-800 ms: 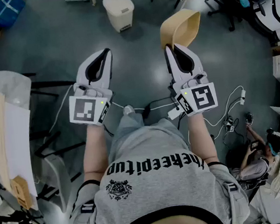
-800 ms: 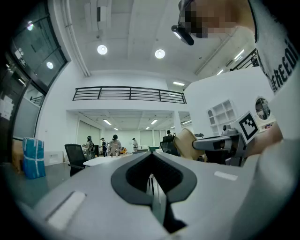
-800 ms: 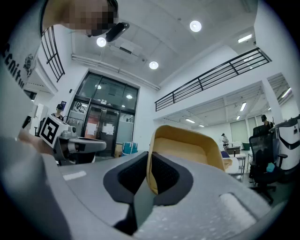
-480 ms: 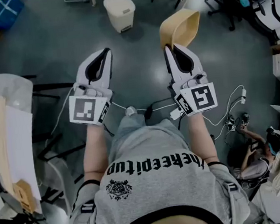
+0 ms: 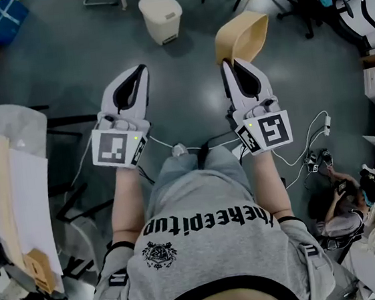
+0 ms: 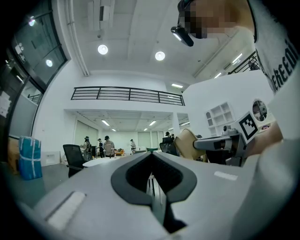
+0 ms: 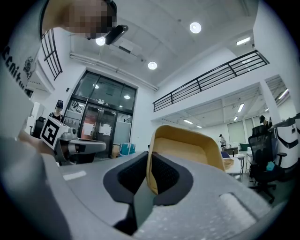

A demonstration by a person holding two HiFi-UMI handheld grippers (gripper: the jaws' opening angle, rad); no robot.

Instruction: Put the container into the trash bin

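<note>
While the right gripper (image 5: 227, 65) is held out above the dark grey floor (image 5: 63, 59), its jaws are clamped on one wall of a tan, shallow, round-cornered container (image 5: 242, 35). The container projects forward and to the right of the jaw tips, clear of the floor. The left gripper (image 5: 142, 69) sits level with the right one and apart from it, jaws brought together with nothing between them. A white lidded trash bin (image 5: 160, 13) stands on the floor ahead of both tools, well beyond the tips, nearer the left gripper's line
</note>
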